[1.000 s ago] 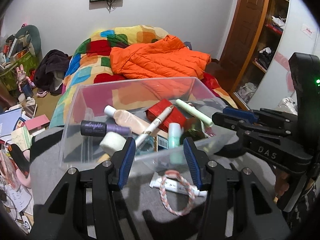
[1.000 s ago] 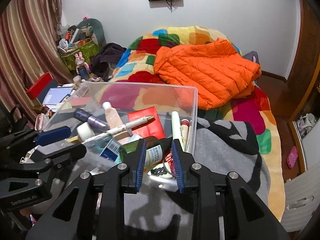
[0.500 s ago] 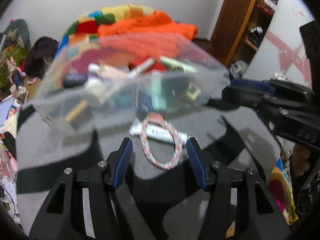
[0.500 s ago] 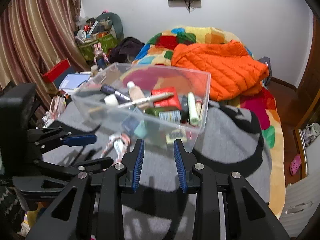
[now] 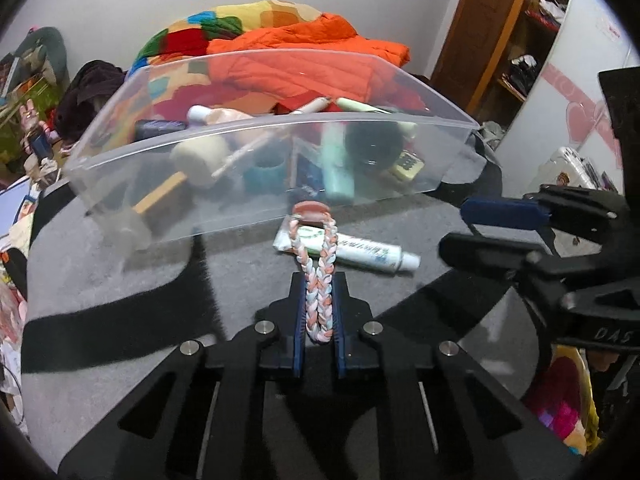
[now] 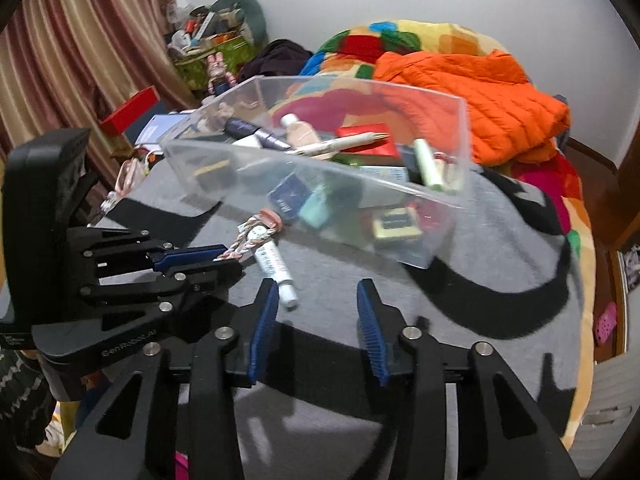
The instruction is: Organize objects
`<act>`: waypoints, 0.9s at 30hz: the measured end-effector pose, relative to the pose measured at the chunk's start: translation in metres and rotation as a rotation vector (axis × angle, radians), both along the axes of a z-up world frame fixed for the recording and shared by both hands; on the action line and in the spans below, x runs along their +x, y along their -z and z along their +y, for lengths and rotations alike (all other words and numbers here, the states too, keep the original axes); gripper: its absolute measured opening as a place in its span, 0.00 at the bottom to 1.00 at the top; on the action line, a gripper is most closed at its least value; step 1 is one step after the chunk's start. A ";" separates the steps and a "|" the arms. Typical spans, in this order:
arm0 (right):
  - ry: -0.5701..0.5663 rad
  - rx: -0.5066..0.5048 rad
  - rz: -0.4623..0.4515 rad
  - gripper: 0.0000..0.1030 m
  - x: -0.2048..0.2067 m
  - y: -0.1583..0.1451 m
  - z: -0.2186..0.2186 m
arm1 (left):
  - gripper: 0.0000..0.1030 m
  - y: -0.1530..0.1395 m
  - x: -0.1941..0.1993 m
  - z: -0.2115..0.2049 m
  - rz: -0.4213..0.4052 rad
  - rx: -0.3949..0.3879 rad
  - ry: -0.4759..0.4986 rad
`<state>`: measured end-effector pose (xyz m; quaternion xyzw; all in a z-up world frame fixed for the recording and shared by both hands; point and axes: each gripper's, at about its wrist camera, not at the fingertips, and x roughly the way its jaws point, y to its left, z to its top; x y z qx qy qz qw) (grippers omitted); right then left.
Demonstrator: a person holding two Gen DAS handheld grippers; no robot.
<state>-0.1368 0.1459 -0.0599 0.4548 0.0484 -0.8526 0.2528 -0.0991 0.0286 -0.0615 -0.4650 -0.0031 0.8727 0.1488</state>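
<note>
A braided pink, white and blue cord loop (image 5: 318,280) lies on the grey blanket (image 5: 120,280), its far end draped over a white toothpaste tube (image 5: 360,254). My left gripper (image 5: 318,312) is shut on the near end of the loop. The clear plastic bin (image 5: 260,152) just behind holds several cosmetics and tubes. In the right wrist view the tube (image 6: 274,264) and loop (image 6: 248,240) sit left of centre, with the left gripper (image 6: 224,258) clamped on the loop. My right gripper (image 6: 318,312) hovers over bare blanket, its jaws opening with nothing between them.
An orange puffer jacket (image 5: 304,44) and a colourful quilt (image 6: 400,40) cover the bed behind the bin. Clutter and a red box (image 6: 132,110) stand at the left by the curtain. A wooden shelf (image 5: 520,40) and a door are at the right.
My left gripper dropped toward the blanket and closed on the braided loop. My right gripper pulled back from the bin, shifted right and spread its jaws wider.
</note>
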 end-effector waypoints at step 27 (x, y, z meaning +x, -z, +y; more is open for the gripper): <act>0.121 -0.017 -0.122 0.69 -0.038 0.029 -0.070 | 0.10 -0.030 0.039 -0.073 0.104 0.086 -0.185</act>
